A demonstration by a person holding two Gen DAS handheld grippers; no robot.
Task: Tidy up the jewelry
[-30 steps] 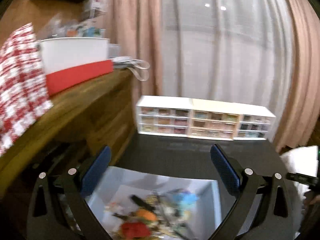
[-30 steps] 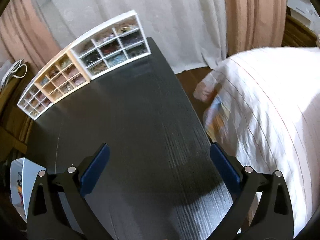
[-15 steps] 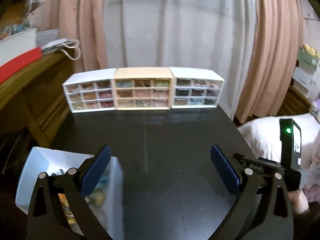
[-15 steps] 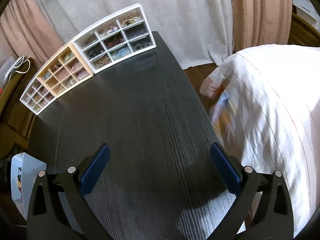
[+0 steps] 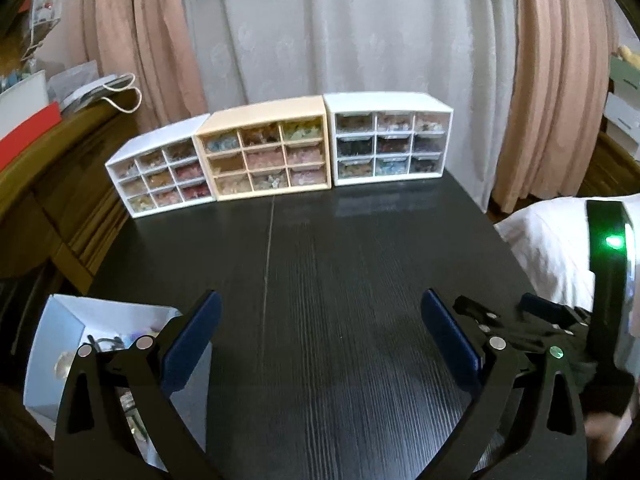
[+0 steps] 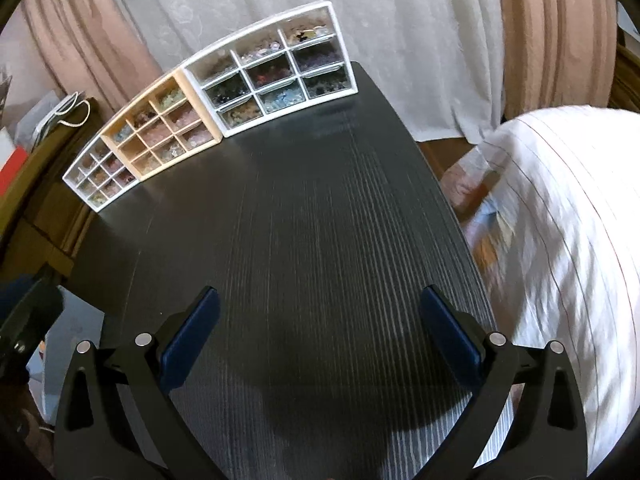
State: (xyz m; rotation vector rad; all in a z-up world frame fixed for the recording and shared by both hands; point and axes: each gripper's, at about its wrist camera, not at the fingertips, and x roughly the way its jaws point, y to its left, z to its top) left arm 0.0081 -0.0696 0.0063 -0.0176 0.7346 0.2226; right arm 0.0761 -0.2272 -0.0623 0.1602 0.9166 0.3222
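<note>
Jewelry [image 5: 108,344], a jumble of small pieces too blurred to tell apart, lies in an open white cardboard box [image 5: 56,328] just off the near left corner of the black table [image 5: 320,280], whose top is dark with a fine straight wood grain. The left gripper [image 5: 320,336] hangs above the near part of that table with its jaws spread wide and nothing between them; the box sits just beside and partly beneath its left finger, whose pad [image 5: 192,344] is a flat dark blue strip on a black plastic frame.

Along the far edge of the table stand three small drawer cabinets, touching side to side: a white one [image 5: 160,168] at the left, a cream one [image 5: 268,152] in the middle and a white one [image 5: 388,140] at the right. Each is a boxy block holding nine clear drawers, three rows of three, filled with small coloured bits.

The right gripper [image 6: 320,336] also hovers over the near part of the table, jaws wide apart and empty, with the cabinets well beyond it. Off the table's right side lies a white striped cloth [image 6: 560,220], and behind its far edge hang sheer white curtains [image 5: 340,28] flanked by pleated pink drapes [image 5: 556,60].
</note>
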